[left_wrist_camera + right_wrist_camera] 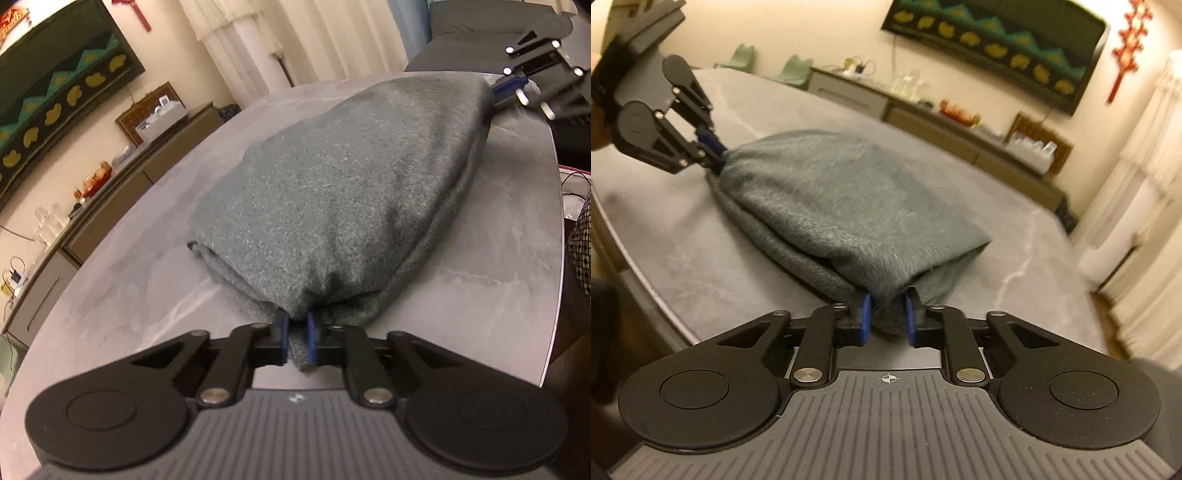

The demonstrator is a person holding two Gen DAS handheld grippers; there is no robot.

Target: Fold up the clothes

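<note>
A grey-green fleece garment (332, 192) lies folded in layers on the grey marble table (129, 266). My left gripper (297, 328) is shut on one end of it, with cloth bunched between the blue pads. My right gripper (887, 314) is shut on the opposite end of the garment (831, 206). The top layer sags between the two grippers over the layers below. The right gripper also shows in the left wrist view (511, 88) at the far end, and the left gripper shows in the right wrist view (711, 147) at the far end.
The round table edge (557, 258) runs close on the right in the left wrist view. A dark sideboard (960, 136) with glassware and boxes stands along the wall under a dark painting (997, 40). A white curtain (1145, 221) hangs at the right.
</note>
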